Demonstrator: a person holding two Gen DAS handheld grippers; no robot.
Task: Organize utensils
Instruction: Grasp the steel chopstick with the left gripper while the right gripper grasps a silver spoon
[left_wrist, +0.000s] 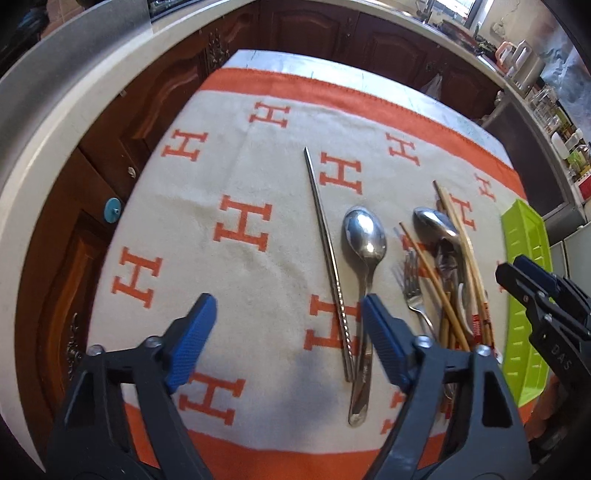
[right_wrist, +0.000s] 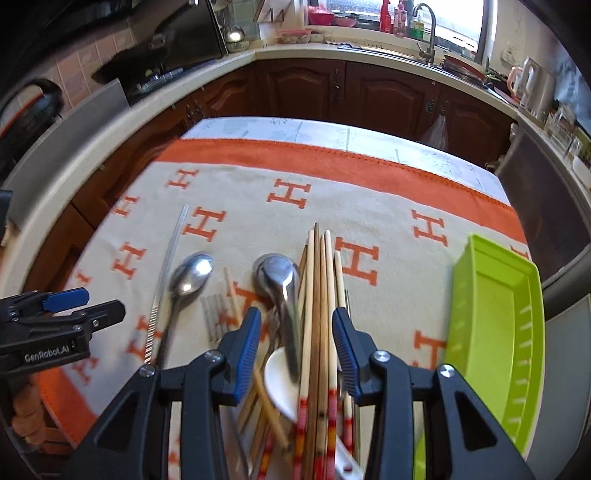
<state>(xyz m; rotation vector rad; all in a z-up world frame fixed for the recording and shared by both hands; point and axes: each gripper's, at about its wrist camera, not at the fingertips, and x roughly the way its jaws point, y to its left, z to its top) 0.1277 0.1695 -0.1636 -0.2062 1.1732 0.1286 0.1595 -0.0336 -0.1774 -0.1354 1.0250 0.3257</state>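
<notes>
Both grippers hang released: the left gripper (left_wrist: 286, 325) above a spoon (left_wrist: 364, 236) and metal chopstick (left_wrist: 325, 254), the right gripper (right_wrist: 295, 343) over the piled chopsticks (right_wrist: 321, 295) (green tray (right_wrist: 495, 314) alongside).

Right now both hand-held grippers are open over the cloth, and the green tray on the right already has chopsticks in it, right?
Not quite. The green tray is empty, as the right wrist view shows; the chopsticks lie piled on the cloth. Left hand-held gripper and right hand-held gripper are open.
</notes>
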